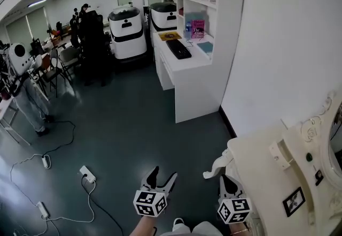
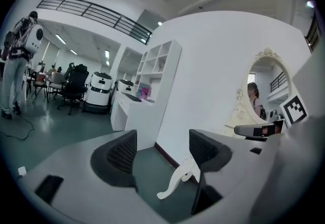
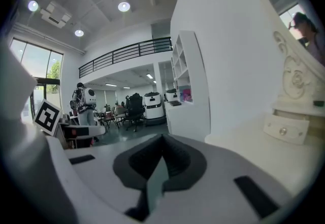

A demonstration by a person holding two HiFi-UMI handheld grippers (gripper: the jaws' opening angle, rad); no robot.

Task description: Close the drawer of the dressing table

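Left gripper [image 2: 163, 149] gapes wide, empty; right gripper [image 3: 161, 141] pinched closed, empty. I worry an off-centre shove skews the drawer [image 3: 286, 129] and jams it.

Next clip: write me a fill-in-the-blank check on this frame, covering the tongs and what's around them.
1. The left tongs are ____, with nothing between them.
2. The right tongs are ____ and empty.
3. In the head view the dressing table stands on the person's ____ side.
4. A black ____ lies on the white desk.
Missing words: open; shut; right; keyboard.
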